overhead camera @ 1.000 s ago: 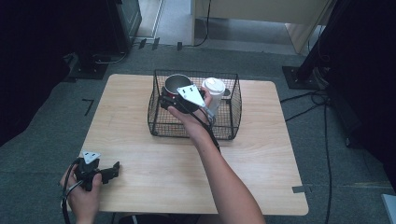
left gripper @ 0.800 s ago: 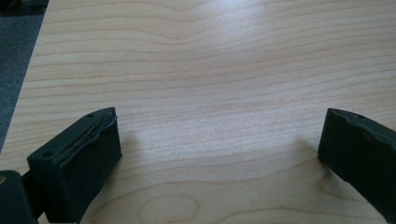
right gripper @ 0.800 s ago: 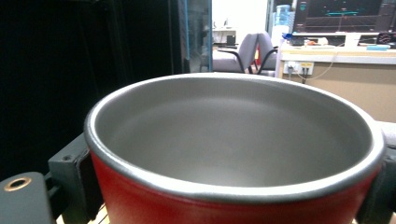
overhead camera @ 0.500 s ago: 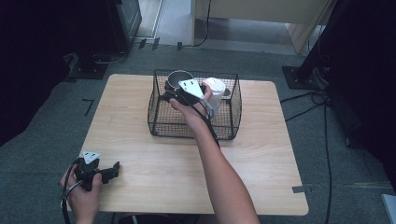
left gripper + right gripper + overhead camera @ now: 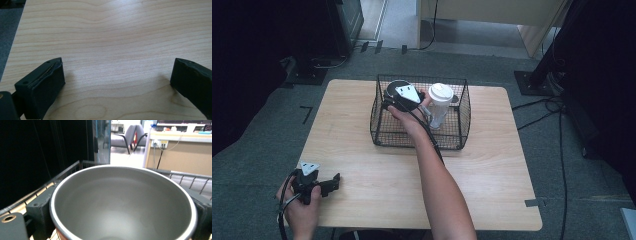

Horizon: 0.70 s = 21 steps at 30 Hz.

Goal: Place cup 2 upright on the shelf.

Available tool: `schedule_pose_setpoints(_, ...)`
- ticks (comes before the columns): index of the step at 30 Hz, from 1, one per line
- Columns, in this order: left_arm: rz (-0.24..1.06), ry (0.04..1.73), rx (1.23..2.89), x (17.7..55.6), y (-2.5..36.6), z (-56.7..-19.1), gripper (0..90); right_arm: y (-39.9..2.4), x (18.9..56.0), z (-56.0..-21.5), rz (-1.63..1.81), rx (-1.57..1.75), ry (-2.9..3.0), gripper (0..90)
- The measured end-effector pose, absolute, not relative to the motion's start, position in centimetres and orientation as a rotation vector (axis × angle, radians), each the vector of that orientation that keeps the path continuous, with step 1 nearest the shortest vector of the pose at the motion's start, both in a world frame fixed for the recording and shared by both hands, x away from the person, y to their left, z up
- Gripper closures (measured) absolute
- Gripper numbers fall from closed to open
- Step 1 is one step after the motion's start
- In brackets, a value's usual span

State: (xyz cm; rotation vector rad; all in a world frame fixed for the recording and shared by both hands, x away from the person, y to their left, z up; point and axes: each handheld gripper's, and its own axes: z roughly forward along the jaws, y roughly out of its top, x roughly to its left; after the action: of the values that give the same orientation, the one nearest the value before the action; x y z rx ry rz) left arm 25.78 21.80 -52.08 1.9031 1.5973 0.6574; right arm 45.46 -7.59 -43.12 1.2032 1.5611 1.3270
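Right gripper (image 5: 398,97) clasps the metal cup (image 5: 122,202) by its rim inside the wire basket (image 5: 459,131), at the counter's (image 5: 492,165) twelve o'clock, for lowering; left gripper (image 5: 326,184), wide, rests at seven o'clock.

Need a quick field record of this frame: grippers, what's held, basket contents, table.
right gripper: inside the wire basket, jaws on both sides of the metal cup, gripping it
metal cup: upright, open mouth up, at the basket's left end
white-lidded cup: upright in the basket, right of the right gripper
left gripper: open, nothing between the jaws, low over the table's near left corner
table: light wood, basket toward its far side
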Motion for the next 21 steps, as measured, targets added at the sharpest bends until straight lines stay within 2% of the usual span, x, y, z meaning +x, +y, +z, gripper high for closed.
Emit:
schedule_pose_setpoints(7, 0.657, 1.597, 1.903, 25.8, 21.8, -52.1, 0.0, -7.3, 46.1, -44.6, 1.278, 1.227, 1.622, 6.7)
schedule_pose_setpoints(21, 0.657, 1.595, 1.905, 25.8, 21.8, -52.1, 0.0, -7.3, 46.1, -44.8, 1.266, 1.245, 1.687, 5.9)
